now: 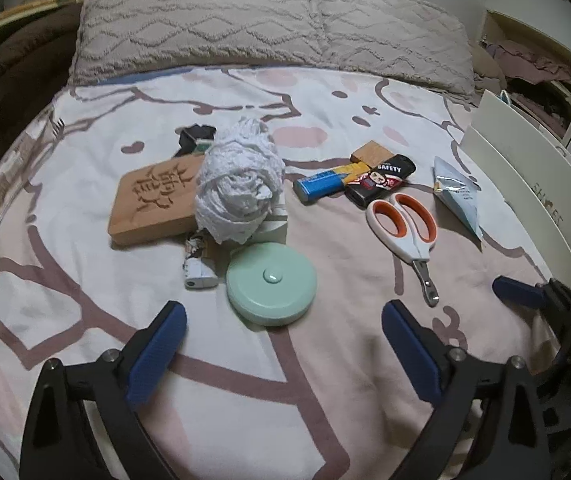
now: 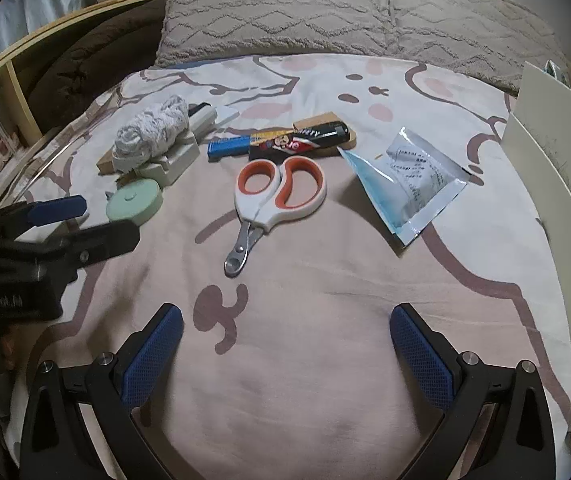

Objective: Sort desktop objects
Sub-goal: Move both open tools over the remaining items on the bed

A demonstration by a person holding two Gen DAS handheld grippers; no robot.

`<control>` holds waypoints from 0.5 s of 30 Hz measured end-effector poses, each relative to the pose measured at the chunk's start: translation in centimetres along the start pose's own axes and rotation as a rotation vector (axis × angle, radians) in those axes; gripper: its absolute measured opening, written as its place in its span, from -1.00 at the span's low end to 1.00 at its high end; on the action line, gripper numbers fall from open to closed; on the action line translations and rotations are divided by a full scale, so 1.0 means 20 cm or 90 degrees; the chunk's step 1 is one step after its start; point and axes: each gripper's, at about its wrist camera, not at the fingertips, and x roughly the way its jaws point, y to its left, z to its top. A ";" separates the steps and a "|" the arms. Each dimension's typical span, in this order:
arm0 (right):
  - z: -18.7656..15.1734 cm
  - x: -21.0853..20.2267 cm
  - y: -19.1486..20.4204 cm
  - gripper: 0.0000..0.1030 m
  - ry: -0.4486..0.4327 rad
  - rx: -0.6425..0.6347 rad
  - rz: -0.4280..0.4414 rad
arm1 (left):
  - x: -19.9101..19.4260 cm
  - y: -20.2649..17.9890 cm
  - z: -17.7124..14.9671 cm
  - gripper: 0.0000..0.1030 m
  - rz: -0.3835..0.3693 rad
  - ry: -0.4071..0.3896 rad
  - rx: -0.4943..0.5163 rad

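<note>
Small objects lie scattered on a patterned bedsheet (image 1: 325,360). My left gripper (image 1: 283,320) is open, just short of a round mint-green case (image 1: 271,288), nothing between its blue pads. Behind the case lie a white crumpled cloth (image 1: 239,188), a carved wooden block (image 1: 153,200) and a small white lighter (image 1: 199,268). White-and-orange scissors (image 2: 277,192) lie ahead of my open right gripper (image 2: 287,320), with a foil packet (image 2: 409,184) to their right. A blue lighter (image 2: 229,146) and a black lighter (image 2: 305,140) rest against a small wooden block (image 1: 371,152).
A beige textured pillow (image 1: 269,24) lies across the head of the bed. A white box lid (image 1: 533,188) stands along the right side. A brown blanket (image 2: 81,60) and a wooden shelf (image 2: 17,92) are at the left. Bare sheet lies between both grippers and the objects.
</note>
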 end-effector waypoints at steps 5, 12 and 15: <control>0.00 0.01 0.00 1.00 0.007 -0.004 -0.005 | 0.05 0.01 -0.01 0.89 0.000 0.023 -0.011; 0.00 0.02 0.01 1.00 0.014 -0.014 -0.010 | 0.06 0.01 -0.02 0.99 0.006 0.033 -0.005; 0.00 0.03 0.01 1.00 0.020 -0.017 -0.009 | 0.06 0.01 -0.02 1.00 0.000 0.035 -0.011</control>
